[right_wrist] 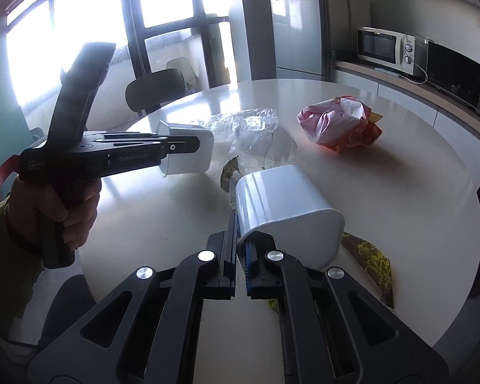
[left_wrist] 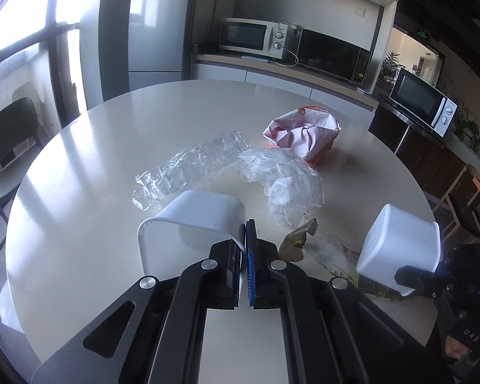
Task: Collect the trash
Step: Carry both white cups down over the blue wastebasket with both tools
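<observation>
My left gripper [left_wrist: 244,240] is shut on the rim of a white plastic tub [left_wrist: 204,214], held tilted above the table; it also shows in the right wrist view [right_wrist: 188,156]. My right gripper [right_wrist: 238,233] is shut on the rim of a second white tub [right_wrist: 288,204], which the left wrist view shows at the right [left_wrist: 400,249]. On the round white table [left_wrist: 96,160] lie a clear plastic bag [left_wrist: 188,166], a crumpled clear wrapper [left_wrist: 288,185], a pink and orange crumpled bag [left_wrist: 304,131] and a brown-gold wrapper [left_wrist: 297,240].
A yellow-patterned wrapper [right_wrist: 371,256] lies under the right tub near the table edge. Dark chairs [left_wrist: 9,140] stand at the table's far left. A counter with microwaves [left_wrist: 256,36] and a fridge [left_wrist: 156,22] lie behind.
</observation>
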Demonstrator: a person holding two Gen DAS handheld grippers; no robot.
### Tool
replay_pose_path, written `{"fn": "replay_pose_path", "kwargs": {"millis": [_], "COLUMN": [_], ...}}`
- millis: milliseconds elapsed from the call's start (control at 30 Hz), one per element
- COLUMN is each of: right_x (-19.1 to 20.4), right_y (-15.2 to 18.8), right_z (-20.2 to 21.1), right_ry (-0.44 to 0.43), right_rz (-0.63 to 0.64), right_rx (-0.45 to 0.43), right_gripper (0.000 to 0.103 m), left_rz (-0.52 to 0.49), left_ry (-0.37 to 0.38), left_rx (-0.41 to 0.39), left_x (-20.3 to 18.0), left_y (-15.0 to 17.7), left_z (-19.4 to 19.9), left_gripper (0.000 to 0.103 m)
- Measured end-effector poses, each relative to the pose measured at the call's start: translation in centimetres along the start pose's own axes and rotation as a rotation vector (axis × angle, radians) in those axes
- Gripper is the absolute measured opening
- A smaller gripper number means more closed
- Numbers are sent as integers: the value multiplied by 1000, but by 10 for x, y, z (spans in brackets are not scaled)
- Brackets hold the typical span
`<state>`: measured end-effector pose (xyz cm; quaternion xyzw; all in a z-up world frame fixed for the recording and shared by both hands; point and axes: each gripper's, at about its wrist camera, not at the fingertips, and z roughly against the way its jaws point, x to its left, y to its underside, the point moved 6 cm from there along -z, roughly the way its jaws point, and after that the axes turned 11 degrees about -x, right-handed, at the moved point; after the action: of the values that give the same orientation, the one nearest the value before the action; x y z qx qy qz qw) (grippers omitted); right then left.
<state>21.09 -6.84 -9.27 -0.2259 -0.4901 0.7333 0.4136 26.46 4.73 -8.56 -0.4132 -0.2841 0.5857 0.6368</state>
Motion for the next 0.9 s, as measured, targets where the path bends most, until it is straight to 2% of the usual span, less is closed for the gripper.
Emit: {"fn": "replay_pose_path", "kwargs": {"millis": [133,500,900], "right_x": [3,19,43], "right_y": [-7,-8,-7], "right_z": [13,47,90], "right_ry": [5,15,10], "right_rz": [3,-9,-15], "right_rx": [-34,-57,-77], "right_gripper": [3,3,3], "left_rz": [28,76,53], "left_ry": [-37,-53,-54], "left_rx": [1,-54,-139], "left_x": [4,-9,-34], "left_y": [1,15,21], "left_z": [17,84,156], "left_gripper": [2,2,2]}}
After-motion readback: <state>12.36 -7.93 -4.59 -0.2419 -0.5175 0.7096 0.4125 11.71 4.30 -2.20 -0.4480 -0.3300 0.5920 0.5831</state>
